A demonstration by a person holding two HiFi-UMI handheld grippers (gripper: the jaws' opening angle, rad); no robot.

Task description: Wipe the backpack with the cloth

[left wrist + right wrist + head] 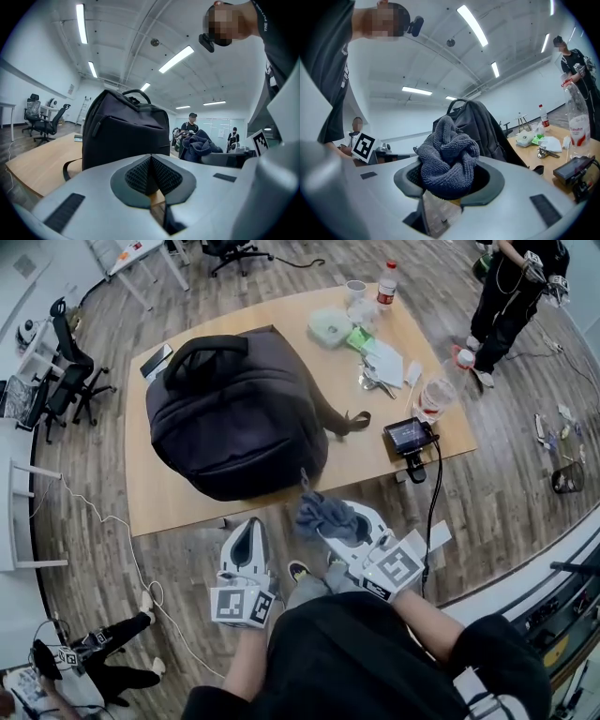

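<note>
Cloth (448,152) clamped in right tongs (450,180).

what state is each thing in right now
left gripper: shut, empty
right gripper: shut on the cloth
cloth: bunched up
backpack: upright on the table, handle up
far bottle: upright, capped

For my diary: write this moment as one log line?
left gripper: shut, empty | right gripper: shut on cloth | backpack: standing on table
</note>
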